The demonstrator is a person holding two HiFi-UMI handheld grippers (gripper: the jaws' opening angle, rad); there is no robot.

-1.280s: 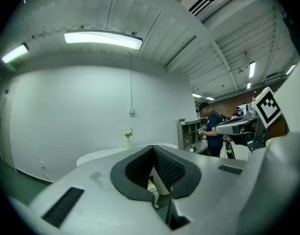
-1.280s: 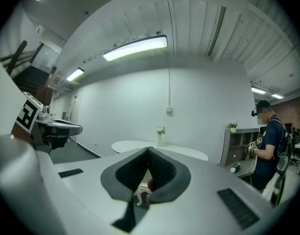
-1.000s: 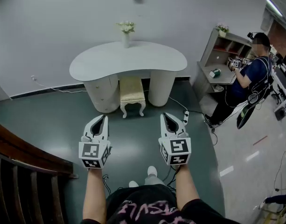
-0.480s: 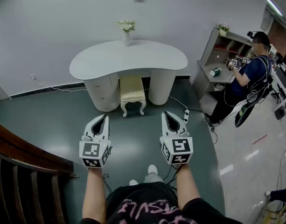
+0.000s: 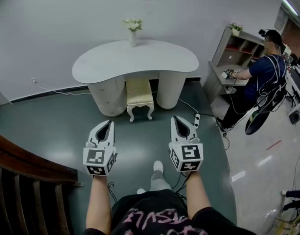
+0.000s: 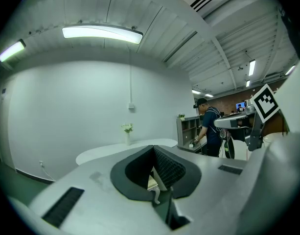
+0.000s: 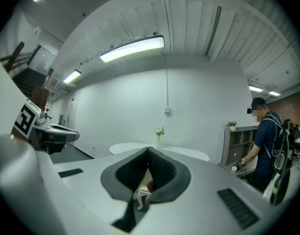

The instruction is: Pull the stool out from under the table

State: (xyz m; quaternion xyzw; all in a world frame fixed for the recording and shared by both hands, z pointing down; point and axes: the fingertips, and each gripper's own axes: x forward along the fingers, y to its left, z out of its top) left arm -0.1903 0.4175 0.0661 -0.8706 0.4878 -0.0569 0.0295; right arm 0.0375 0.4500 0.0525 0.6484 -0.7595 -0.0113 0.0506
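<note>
**Head view.** A kidney-shaped white bench [image 5: 135,60] stands against the grey wall at 12 o'clock. The cream padded stool [image 5: 139,93] is tucked between the bench's two rounded pedestals. The back of its seat is under the top, and its front edge and front legs stand out on the green floor [image 5: 52,126]. A white vase of flowers [image 5: 132,31] stands at the bench's far edge.

The left tool [image 5: 107,124] is at 7 o'clock from the stool and the right tool [image 5: 178,119] at 5 o'clock. Both point toward the bench, well apart from the stool, with jaws together and nothing held. A white power strip [image 5: 196,120] lies on the floor at 3 o'clock of the right tool's tip. A second person [image 5: 260,80] stands at 2 o'clock, facing a shelf unit [image 5: 233,50]. A dark stair rail [image 5: 27,175] is at 8 o'clock.

**Left gripper view.** The left tool [image 6: 152,148] has its jaws closed tip to tip and is empty. A sliver of the stool [image 6: 152,185] shows far off through the hollow behind the pads, at 6 o'clock below the bench [image 6: 110,153]. The vase of flowers [image 6: 127,131] is at 12 o'clock of the tips. The right tool [image 6: 219,124] comes in at 3 o'clock, with the person [image 6: 208,131] behind it.

**Right gripper view.** The right tool [image 7: 149,150] has its jaws shut together with nothing between the pads. The stool [image 7: 142,191] is visible through the hollow, distant and untouched. The bench [image 7: 189,153] and the vase of flowers [image 7: 159,132] are at 12 o'clock. The left tool [image 7: 74,133] is at 9 o'clock and the person [image 7: 267,141] at 3 o'clock.
</note>
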